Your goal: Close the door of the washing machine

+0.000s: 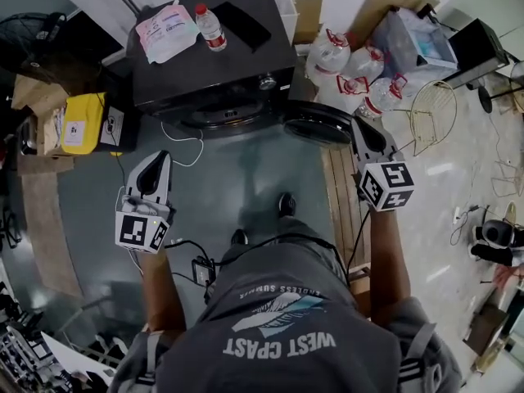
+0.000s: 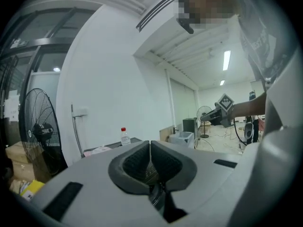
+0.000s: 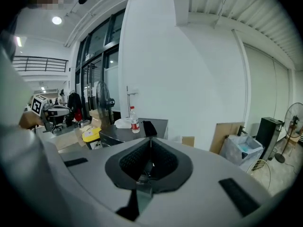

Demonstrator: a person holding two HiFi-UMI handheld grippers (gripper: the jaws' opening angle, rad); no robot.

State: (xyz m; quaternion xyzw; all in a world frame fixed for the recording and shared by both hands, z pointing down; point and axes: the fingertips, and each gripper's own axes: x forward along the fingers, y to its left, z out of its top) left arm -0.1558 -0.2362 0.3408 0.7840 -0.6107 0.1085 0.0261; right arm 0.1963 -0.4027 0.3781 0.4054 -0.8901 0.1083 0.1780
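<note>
- The washing machine (image 1: 213, 56) stands in front of me, dark, with a water bottle (image 1: 210, 27) and a plastic pack (image 1: 166, 33) on its top
- Its round door (image 1: 318, 124) hangs wide open, swung out to the right of the drum opening (image 1: 223, 118), so the one real step of the task is not yet done
- My right gripper (image 1: 361, 129) is the nearer one: in the head view its tip sits just beside the door's outer edge, on the side away from the drum opening
- I cannot tell whether it touches the door, because the right gripper view looks over the machine's top and does not show the door at all
- Its jaws are pressed together with nothing between them
- My left gripper (image 1: 155, 162) hangs well apart from the door, over the floor (image 1: 237, 178) to the left of the opening, its jaws likewise closed tip to tip and empty
- I judge this to be the approach, with my right side lined up on the door and no push made so far
- What is left, as I read it: set the closed right tip against the door's outer face, then swing the door across to the opening until it seats on the machine's front and catches
- Closed jaws suit a push, so I expect no grasp is needed
- A white cable (image 1: 184, 147) loops down in front of the machine to the left of the opening, and it looks clear of the door's swing
</note>
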